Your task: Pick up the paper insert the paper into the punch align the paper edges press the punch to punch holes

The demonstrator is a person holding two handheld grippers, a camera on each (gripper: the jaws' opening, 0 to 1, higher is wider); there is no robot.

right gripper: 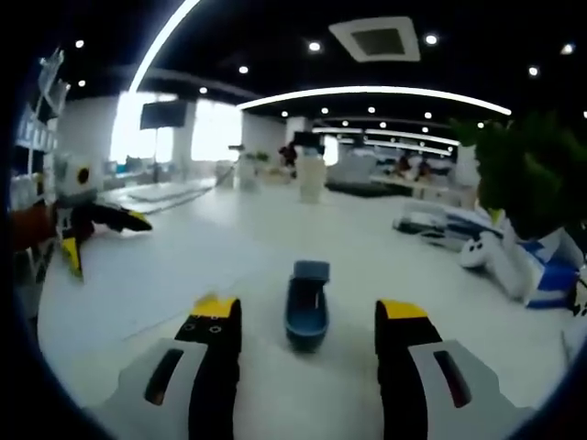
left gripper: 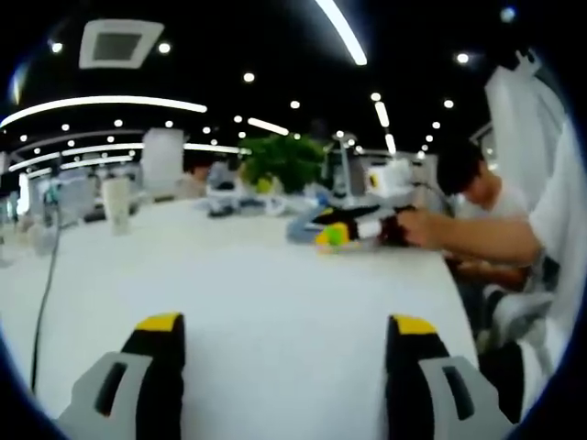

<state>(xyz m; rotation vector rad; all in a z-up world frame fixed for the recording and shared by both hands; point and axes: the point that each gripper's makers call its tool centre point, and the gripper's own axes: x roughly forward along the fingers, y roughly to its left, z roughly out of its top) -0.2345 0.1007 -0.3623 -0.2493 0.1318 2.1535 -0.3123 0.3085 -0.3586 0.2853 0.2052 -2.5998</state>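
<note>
A small blue hole punch (right gripper: 307, 310) sits on the white table (right gripper: 248, 247), just ahead of my right gripper (right gripper: 307, 316) and centred in the gap between its yellow-tipped jaws, which do not touch it. That gripper is open. My left gripper (left gripper: 286, 325) is also open, low over bare white table (left gripper: 257, 284), with nothing between its jaws. The right gripper (left gripper: 335, 234) appears across the table in the left gripper view, held by a hand. The left gripper (right gripper: 105, 240) appears at the left edge of the right gripper view with its jaws spread.
A person (left gripper: 477, 206) sits at the table's right side. A green plant (left gripper: 284, 160) and clutter stand at the far edge. A white cup (left gripper: 116, 203) and a dark cable (left gripper: 44, 293) are at the left. Blue and white items (right gripper: 532, 261) lie right of the punch.
</note>
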